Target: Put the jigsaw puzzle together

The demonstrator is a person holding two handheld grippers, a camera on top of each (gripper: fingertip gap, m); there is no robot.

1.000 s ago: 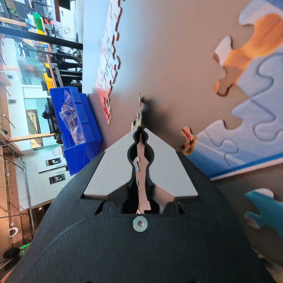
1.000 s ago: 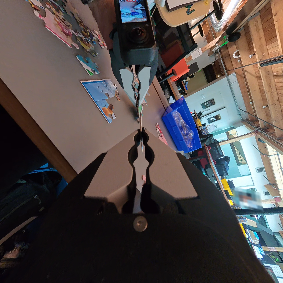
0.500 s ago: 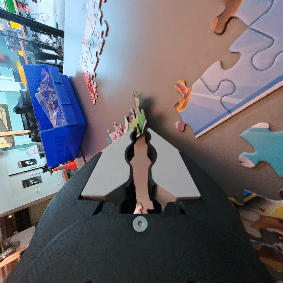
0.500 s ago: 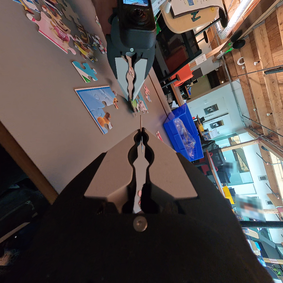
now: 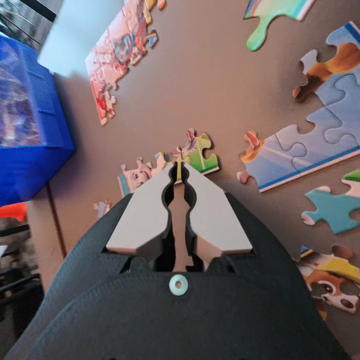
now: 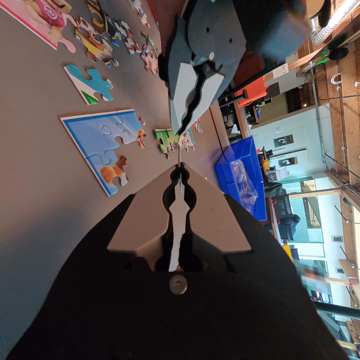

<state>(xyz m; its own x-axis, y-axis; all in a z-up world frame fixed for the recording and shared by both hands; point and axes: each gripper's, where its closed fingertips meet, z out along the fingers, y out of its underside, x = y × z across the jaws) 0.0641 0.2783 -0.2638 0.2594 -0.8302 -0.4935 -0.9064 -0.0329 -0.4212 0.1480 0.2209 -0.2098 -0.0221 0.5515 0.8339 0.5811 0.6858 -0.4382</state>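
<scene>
My left gripper (image 5: 178, 164) hovers with its jaws a narrow gap apart, just over a green puzzle piece (image 5: 202, 155) that lies flat on the grey table beside a pink pup piece (image 5: 136, 175). The right wrist view shows this gripper (image 6: 178, 133) from the front, above the same green piece (image 6: 168, 139). My right gripper (image 6: 179, 165) is shut on a thin puzzle piece (image 6: 179, 155) seen edge-on, held above the table. An assembled blue sky section (image 5: 311, 148) lies to the right, and it shows in the right wrist view (image 6: 105, 144) too.
A teal loose piece (image 5: 331, 210) (image 6: 91, 85) lies near the sky section. A red-pink assembled section (image 5: 116, 48) lies farther off. A blue bin (image 5: 29, 136) (image 6: 241, 175) holding a plastic bag stands at the table's edge. Several loose pieces (image 6: 109, 39) are scattered beyond. The gap from one gripper's tips to the other's is roughly 12 cm. The assembled blue sky section (image 5: 311, 148) sits 9 cm or so from the ends of my right fingers. My right wrist view (image 6: 114, 125) looks at it from another angle.
My left gripper held the green piece upright, then let it go; the piece now lies flat on the table. My right gripper keeps its piece and has come closer to the left one.
</scene>
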